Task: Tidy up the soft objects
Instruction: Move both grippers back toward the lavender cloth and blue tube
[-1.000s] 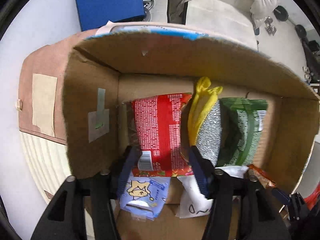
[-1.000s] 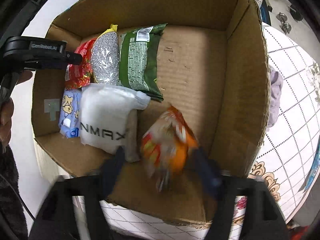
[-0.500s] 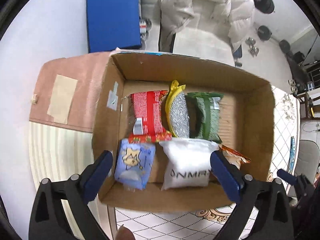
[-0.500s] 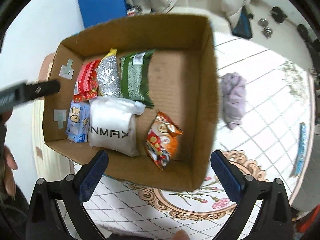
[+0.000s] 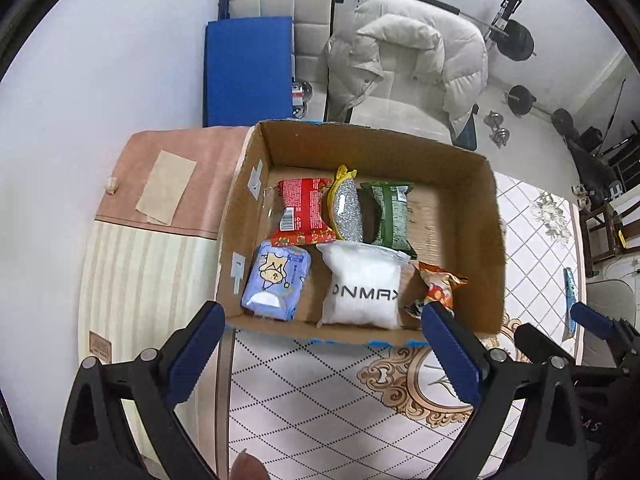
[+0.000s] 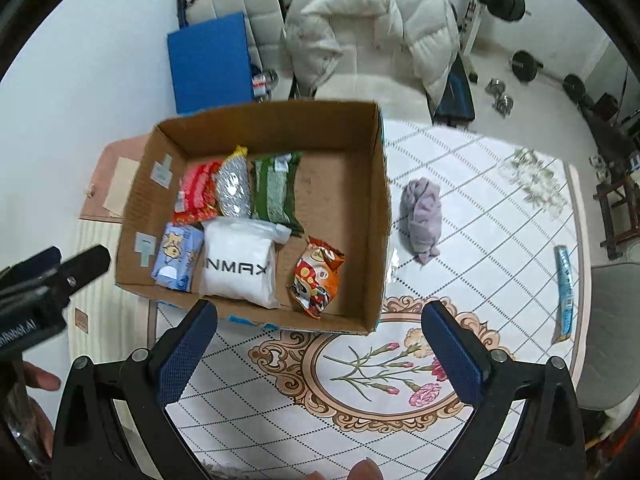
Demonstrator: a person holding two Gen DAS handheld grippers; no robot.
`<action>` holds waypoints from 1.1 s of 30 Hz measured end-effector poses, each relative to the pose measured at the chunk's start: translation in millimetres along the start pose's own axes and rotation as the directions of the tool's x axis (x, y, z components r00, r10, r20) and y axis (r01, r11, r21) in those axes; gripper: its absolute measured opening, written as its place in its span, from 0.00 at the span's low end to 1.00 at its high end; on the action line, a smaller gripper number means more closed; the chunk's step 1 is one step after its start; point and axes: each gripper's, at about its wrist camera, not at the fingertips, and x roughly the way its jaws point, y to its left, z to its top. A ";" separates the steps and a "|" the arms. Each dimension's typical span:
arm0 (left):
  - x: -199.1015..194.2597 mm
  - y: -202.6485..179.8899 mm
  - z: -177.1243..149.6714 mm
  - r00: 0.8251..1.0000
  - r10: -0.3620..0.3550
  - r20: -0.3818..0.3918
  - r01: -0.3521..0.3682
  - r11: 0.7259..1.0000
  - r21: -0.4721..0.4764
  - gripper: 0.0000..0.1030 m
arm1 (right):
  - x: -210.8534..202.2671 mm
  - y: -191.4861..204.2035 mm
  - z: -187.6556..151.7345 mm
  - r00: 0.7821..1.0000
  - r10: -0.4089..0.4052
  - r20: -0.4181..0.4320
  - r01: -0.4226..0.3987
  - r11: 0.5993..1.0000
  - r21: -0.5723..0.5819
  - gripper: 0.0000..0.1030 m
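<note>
Now both tongs spread, empty; purple cloth (image 6: 422,216) on table beyond right tongs (image 6: 320,344), beside box (image 6: 376,216).

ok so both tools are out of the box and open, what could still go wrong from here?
1. The lavender cloth lies crumpled on the table outside the cardboard box; a pinch by the right tool may catch only a fold and let it unravel.
2. The orange snack bag sits loosely angled in the free space, so dropping the cloth there could bury or shift it.
</note>
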 end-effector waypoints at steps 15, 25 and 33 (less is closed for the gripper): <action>-41.6 -22.7 -15.5 0.998 0.004 0.060 -0.003 1.000 -0.011 0.98 | -46.3 -5.4 -16.5 0.994 0.091 0.058 -0.091 0.996 -0.002 1.00; -4.5 -184.6 45.8 1.000 -0.026 0.008 0.022 0.957 0.289 0.98 | -52.3 -144.4 -14.5 0.995 0.061 0.085 -0.080 0.966 0.246 1.00; 145.8 -333.0 83.6 0.931 0.095 -0.351 0.097 0.866 0.491 0.98 | -10.0 -308.1 -23.4 0.995 -0.090 -0.042 0.100 0.888 0.449 1.00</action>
